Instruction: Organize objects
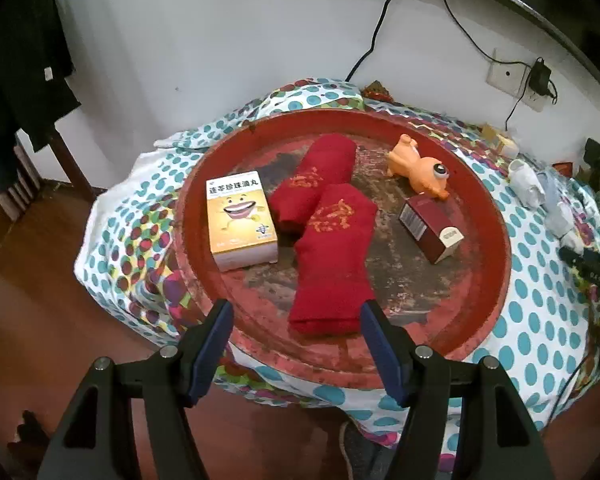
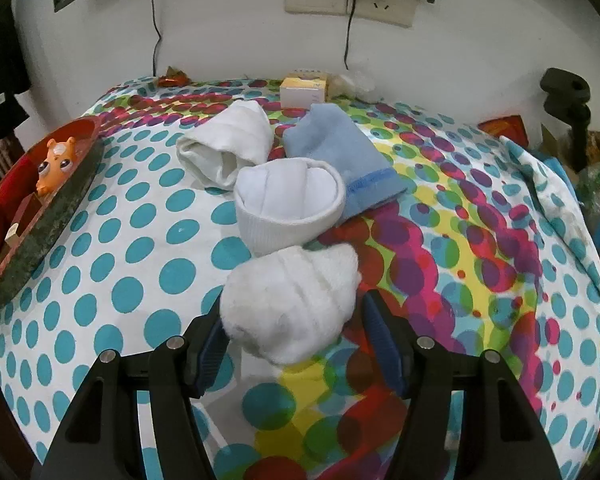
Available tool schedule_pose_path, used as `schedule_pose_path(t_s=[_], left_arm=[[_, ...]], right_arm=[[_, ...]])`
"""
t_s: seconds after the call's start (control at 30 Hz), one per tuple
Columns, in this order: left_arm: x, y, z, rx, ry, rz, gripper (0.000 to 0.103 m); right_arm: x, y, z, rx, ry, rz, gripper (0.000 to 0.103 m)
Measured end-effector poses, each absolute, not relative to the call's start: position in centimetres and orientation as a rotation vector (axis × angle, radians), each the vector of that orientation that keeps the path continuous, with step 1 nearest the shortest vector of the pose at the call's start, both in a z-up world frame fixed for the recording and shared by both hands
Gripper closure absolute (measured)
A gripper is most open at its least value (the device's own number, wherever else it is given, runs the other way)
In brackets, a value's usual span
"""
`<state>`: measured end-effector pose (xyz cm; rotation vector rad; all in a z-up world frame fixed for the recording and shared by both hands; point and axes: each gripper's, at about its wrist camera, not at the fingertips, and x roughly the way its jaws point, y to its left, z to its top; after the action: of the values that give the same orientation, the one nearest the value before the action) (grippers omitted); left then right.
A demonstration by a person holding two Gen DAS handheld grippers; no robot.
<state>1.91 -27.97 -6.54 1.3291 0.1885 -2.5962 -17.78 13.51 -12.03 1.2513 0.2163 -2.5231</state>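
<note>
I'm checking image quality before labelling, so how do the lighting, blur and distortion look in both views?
Left wrist view: strong fisheye bending, dark corners, soft even light, the yellow medicine box on the round red tray readable. Right wrist view: same curvature, the fluffy white rolled sock between the open right gripper fingers looks slightly soft.

Left gripper (image 1: 296, 320) hangs level, jaws spread wide, blue pads (image 1: 210, 354) facing each other with nothing between them. Right gripper (image 2: 292, 312) sits low, jaws just as wide, black arms splayed out to either side, left pad (image 2: 210, 346) touching something soft, right pad standing clear.
</note>
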Motion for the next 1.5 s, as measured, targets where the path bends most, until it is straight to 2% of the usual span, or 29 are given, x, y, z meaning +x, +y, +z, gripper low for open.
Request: schedule_pose_path(t_s=[0.1,0.17,0.27,0.77,1.2,1.5], left_arm=[[1.7,-28.1,-7.0,1.36,0.215,-2.598,0.036],[1.6,-28.1,-7.2,1.372,0.209,-2.596,0.036],[1.6,-28.1,-7.2,1.378,0.222,-2.601,0.036],[2.2,-29.8,-6.3,1.314,0.236,-2.569,0.036],[2.2,-29.9,-6.6,1.323,0.176,-2.537,0.036],[2.5,-30.6,-6.5,1.318,0.191,-2.525,0.035]], right_arm=[[-17.3,13.5,-12.1,1.259,0.207,-2.544,0.044],[-17.4,13.4,-11.9,1.264,0.192,-2.555,0.057],[-16.4,13.1,-11.6,1.268,0.177,-2.569,0.06],[-11.6,8.0,-9.4,1.195,0.123,-2.47,0.061],[-8.8,-3.7,-5.7,1.083,0.184,-2.264,0.06],[-6.8,-9.6,-6.0,1.086,0.263,-2.133,0.06]])
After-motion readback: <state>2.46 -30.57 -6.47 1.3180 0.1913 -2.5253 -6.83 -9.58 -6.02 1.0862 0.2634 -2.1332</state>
